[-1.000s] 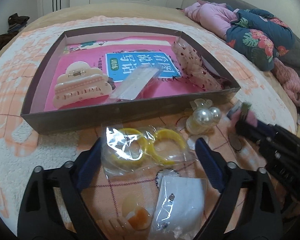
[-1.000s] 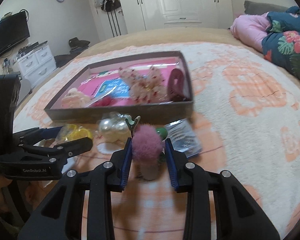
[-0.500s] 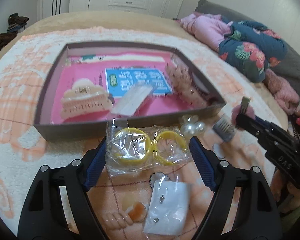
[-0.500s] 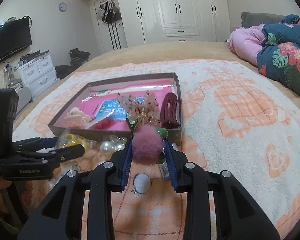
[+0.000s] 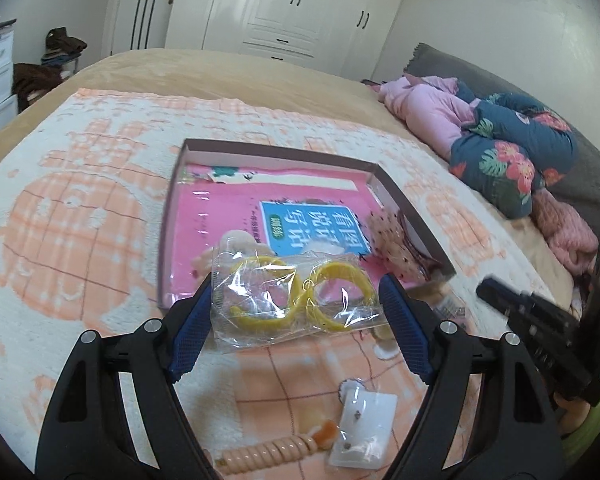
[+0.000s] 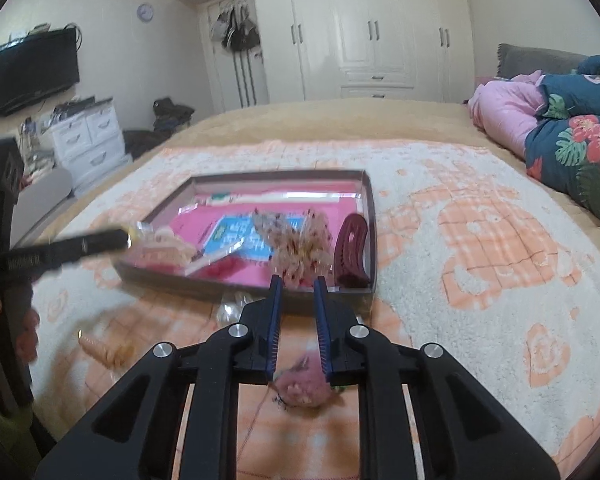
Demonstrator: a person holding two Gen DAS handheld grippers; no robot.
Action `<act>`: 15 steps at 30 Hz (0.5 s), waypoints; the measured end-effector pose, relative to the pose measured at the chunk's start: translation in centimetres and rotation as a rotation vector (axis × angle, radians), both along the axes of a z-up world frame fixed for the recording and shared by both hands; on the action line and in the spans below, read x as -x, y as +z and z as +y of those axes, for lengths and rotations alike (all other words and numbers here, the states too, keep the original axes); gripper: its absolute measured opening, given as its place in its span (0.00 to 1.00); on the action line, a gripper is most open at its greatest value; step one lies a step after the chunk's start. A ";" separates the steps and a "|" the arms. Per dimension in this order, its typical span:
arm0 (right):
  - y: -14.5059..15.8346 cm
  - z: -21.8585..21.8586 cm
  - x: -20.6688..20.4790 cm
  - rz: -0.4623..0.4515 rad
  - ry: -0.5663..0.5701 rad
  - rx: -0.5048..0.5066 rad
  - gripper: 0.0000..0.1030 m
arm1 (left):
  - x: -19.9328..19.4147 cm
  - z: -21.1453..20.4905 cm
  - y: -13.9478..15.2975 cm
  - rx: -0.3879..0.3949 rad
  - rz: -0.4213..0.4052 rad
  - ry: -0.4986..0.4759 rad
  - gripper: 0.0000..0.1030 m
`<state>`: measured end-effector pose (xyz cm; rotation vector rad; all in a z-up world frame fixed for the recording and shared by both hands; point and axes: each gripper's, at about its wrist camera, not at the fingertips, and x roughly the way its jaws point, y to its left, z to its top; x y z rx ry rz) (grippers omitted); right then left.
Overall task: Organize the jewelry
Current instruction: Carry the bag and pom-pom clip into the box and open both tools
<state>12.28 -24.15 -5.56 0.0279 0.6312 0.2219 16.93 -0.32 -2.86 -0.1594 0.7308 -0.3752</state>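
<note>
**At lower centre of both views: bangle bag gripped on the left, pompom deep in the right jaws**

Left wrist view, lower centre: the left gripper has its blue pads against the two side edges of a clear bag. The jaws stand fairly wide and have just been closing on it. The bag holds two yellow bangles side by side. It covers the middle of the tray's near wall, and its upper edge overlaps the tray floor.

The tray lies on a peach-and-white blanket at frame centre. Inside it are:
- a pink book on the floor;
- a cream claw clip at the near left;
- a spotted bow right of centre;
- a dark red claw clip against the right wall.

A white stud card and a peach coil tie lie on the blanket at the bottom of the left wrist view.

Right wrist view, lower centre: the right gripper shows a narrow gap, and its jaws have just been closing further. Nothing sits between the fingertips. A pink pompom, blurred, is low in the frame at the inner ends of the pads. I cannot tell whether the pads press on it.
</note>
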 end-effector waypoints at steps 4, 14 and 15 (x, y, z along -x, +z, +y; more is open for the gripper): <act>-1.7 -0.2 0.1 0.073 0.023 0.003 0.27 | -0.4 0.4 0.3 0.005 -0.008 0.003 0.69; -4.2 0.4 1.1 0.113 0.017 0.054 0.42 | -1.1 0.2 0.2 0.008 -0.009 -0.006 0.69; -4.3 0.5 1.1 0.108 0.016 0.062 0.40 | -1.2 0.1 0.2 0.009 -0.008 -0.007 0.69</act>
